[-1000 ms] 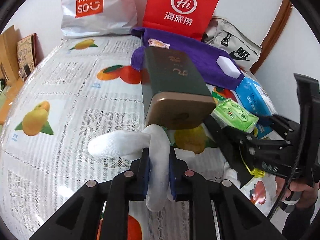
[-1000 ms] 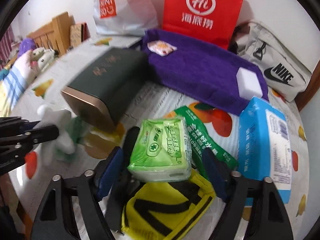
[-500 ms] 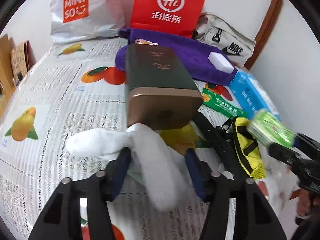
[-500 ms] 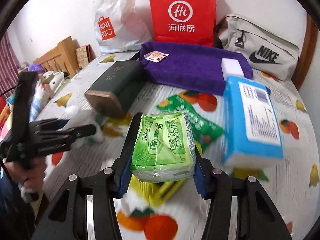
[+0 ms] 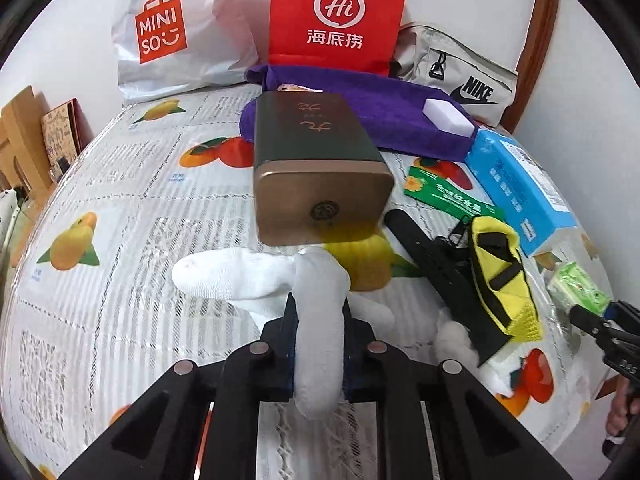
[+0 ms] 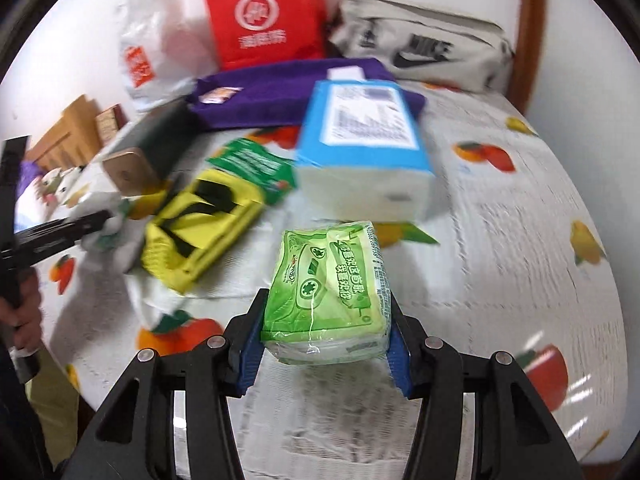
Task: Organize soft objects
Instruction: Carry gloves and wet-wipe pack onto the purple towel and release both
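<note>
My left gripper (image 5: 319, 326) is shut on a white sock (image 5: 256, 276), just in front of a dark green tin with a bronze end (image 5: 320, 172). My right gripper (image 6: 326, 328) is shut on a green tissue pack (image 6: 328, 292) and holds it above the table, near the right side. The same pack (image 5: 580, 288) shows at the right edge of the left wrist view. A yellow-and-black pouch (image 6: 200, 224) lies to the left of the pack. A purple towel (image 5: 360, 112) lies at the back with a white sponge (image 5: 448, 116) on it.
A blue tissue box (image 6: 360, 136) and a green sachet (image 5: 452, 196) lie right of the tin. A Miniso bag (image 5: 176, 32), a red paper bag (image 5: 336, 16) and a grey Nike bag (image 5: 460, 72) stand along the back wall. A fruit-print cloth (image 5: 120, 200) covers the table.
My left gripper opened around the sock half a second ago and is shut on it again. My right gripper closed on the green pack, lifted it and carried it right, past the blue box.
</note>
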Tool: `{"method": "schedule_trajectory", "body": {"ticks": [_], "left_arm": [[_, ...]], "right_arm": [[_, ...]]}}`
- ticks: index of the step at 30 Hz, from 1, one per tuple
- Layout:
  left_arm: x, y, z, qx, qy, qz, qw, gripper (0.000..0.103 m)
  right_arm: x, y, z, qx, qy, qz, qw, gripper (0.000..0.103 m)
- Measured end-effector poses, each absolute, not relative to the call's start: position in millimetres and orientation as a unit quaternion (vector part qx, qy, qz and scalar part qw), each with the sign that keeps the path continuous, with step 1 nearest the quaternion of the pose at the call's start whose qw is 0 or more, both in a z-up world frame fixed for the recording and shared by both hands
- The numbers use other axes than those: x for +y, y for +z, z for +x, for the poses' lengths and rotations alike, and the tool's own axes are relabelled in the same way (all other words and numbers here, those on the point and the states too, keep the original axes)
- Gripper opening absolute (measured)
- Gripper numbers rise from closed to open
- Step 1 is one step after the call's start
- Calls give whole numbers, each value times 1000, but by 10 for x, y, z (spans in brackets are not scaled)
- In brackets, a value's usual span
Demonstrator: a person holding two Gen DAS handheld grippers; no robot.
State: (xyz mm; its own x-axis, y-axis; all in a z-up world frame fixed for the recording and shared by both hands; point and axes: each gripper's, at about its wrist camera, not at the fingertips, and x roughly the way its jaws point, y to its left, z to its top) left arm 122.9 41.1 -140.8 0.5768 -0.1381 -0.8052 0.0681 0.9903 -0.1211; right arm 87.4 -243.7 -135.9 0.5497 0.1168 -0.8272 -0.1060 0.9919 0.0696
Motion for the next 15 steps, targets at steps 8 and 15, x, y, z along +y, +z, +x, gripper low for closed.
{"method": "schedule_trajectory", "body": {"ticks": [8,15], "left_arm": [[367,-1299,1186,462,-59,-47,884,15],[299,-1093,1161,453,-62,-46,888,15]], "right_arm": [[-2553,-1382,823,466,58,7,883,52],[-2570,-1141,776,443,72,14,894,52]]}}
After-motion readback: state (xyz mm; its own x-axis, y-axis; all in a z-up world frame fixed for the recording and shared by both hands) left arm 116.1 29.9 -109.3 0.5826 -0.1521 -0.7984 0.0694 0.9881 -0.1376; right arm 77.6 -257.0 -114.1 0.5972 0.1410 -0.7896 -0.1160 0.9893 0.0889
